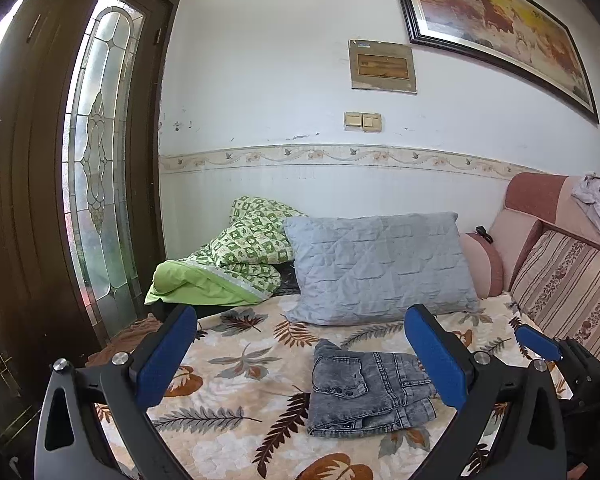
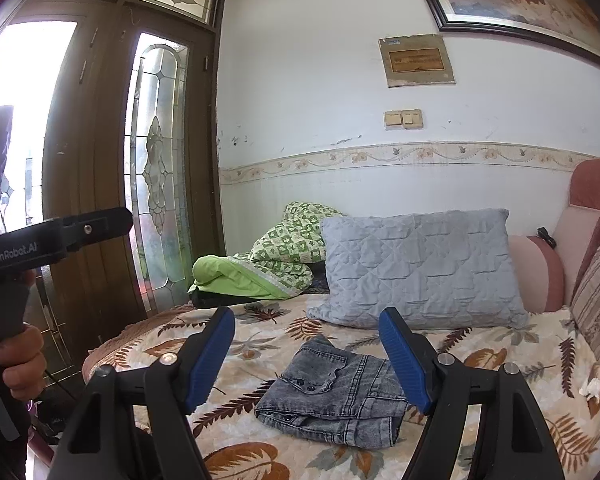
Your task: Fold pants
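Note:
Grey denim pants [image 1: 366,390] lie folded in a small flat stack on the leaf-patterned bed cover [image 1: 236,364]; a buttoned pocket flap faces up. They also show in the right wrist view [image 2: 336,398]. My left gripper [image 1: 300,354] is open and empty, held above and in front of the pants, which lie between its fingers toward the right one. My right gripper [image 2: 306,356] is open and empty, also raised over the pants. Its blue fingertip [image 1: 538,342] shows at the right of the left wrist view. Neither gripper touches the fabric.
A grey quilted pillow [image 1: 380,268] lies behind the pants. A green checked blanket [image 1: 240,256] is bunched at the back left. Striped cushion [image 1: 568,280] and pink sofa arm [image 1: 484,260] line the right. A wooden glass-panelled door [image 1: 96,160] stands left. My hand holds the left gripper's handle [image 2: 16,292].

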### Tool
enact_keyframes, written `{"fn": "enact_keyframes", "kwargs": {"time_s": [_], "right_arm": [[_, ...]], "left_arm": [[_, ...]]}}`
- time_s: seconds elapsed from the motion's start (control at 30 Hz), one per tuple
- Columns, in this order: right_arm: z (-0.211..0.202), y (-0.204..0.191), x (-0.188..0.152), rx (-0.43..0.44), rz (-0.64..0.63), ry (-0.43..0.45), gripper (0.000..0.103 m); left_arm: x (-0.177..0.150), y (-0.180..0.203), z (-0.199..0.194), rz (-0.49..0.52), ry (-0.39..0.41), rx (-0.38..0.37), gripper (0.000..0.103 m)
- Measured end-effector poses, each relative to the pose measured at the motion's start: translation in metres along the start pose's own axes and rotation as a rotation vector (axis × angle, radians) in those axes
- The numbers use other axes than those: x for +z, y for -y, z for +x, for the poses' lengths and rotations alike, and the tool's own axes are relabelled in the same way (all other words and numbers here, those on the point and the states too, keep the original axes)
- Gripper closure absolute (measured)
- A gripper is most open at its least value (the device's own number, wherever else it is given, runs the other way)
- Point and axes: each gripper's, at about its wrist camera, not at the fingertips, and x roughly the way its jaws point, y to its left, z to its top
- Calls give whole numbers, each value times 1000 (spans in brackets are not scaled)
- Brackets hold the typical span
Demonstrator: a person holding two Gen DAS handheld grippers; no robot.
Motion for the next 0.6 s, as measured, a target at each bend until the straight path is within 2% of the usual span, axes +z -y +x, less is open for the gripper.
{"fn": "enact_keyframes", "kwargs": {"time_s": [0.2,0.6], "right_arm": [[-1,-6,6,-21,-4,-13,26],[-7,-28,20,4,-40,8,26]], "left_arm": [[4,-8,-7,-10,9,18,0],[12,-22,-20,-30,30,39,0]]}}
